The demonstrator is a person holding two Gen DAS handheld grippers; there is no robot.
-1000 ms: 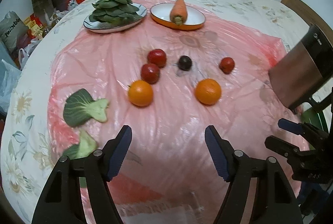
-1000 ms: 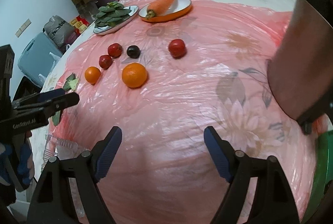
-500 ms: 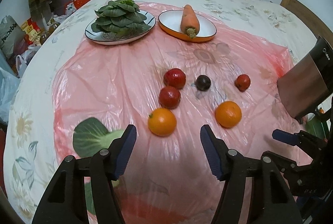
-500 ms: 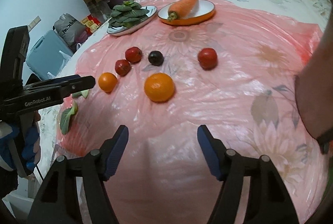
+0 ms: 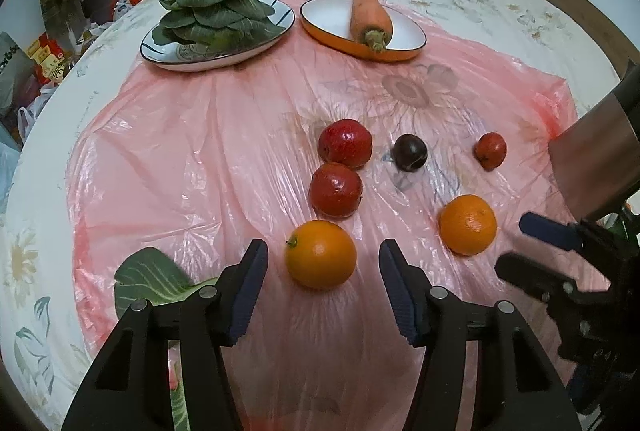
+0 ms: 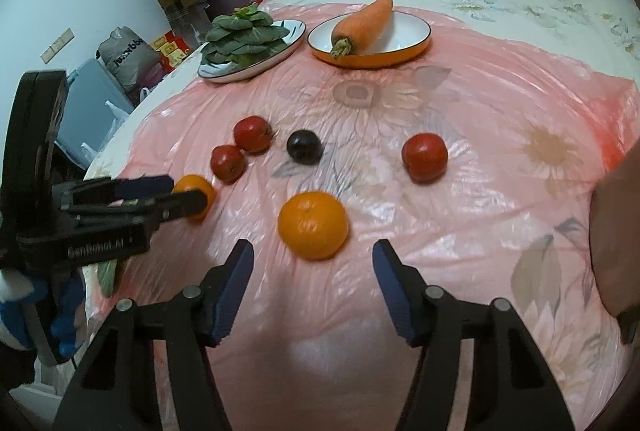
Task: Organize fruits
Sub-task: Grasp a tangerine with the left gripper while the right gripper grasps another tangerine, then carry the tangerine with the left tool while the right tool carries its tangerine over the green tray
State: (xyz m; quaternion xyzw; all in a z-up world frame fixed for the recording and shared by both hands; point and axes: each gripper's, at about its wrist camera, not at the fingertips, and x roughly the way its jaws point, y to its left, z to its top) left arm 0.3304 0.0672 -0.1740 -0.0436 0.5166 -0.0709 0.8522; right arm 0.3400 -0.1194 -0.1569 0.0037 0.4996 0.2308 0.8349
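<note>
Your left gripper (image 5: 322, 273) is closing around the round orange on the left (image 5: 320, 254), pads not touching it yet. Your right gripper (image 6: 313, 263) is closing too, just near the other round orange (image 6: 313, 225) on the pink plastic sheet (image 6: 460, 199).

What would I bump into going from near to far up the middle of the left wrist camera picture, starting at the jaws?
Nearest orange → lower red fruit → upper red fruit → orange dish holding the carrot.
</note>
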